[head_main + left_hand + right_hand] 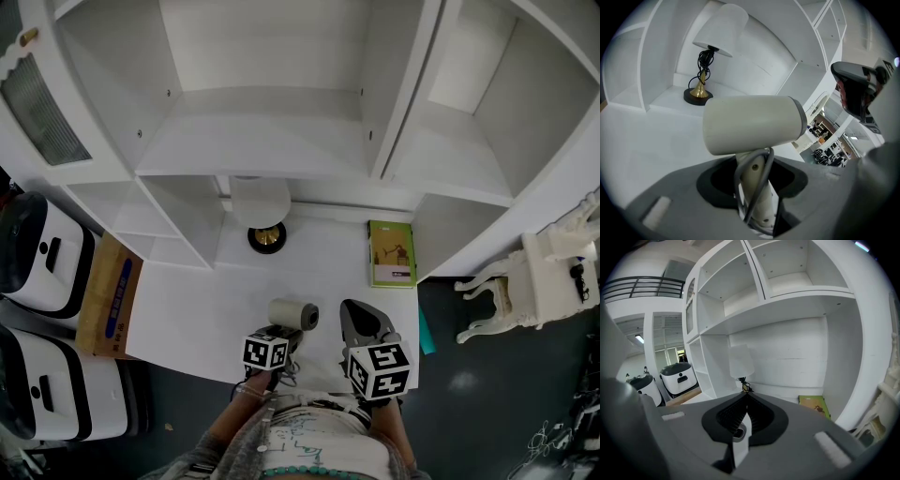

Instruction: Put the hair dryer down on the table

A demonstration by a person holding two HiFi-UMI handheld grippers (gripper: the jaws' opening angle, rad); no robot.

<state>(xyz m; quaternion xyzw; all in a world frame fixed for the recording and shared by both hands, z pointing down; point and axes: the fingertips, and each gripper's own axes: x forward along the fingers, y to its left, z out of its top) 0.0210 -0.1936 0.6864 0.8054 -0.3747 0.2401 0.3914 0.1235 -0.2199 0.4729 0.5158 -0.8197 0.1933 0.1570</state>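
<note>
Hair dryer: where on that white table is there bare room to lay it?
Bare table lies left of the hair dryer, toward the cardboard box. More lies between lamp and green book. Crowded: near edge, by the left hand-held gripper and right hand-held gripper.

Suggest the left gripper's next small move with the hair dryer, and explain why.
Probably lower the left gripper toward the table: it is shut on the handle of the hair dryer, holding it upright, and the white surface just ahead looks bare.
</note>
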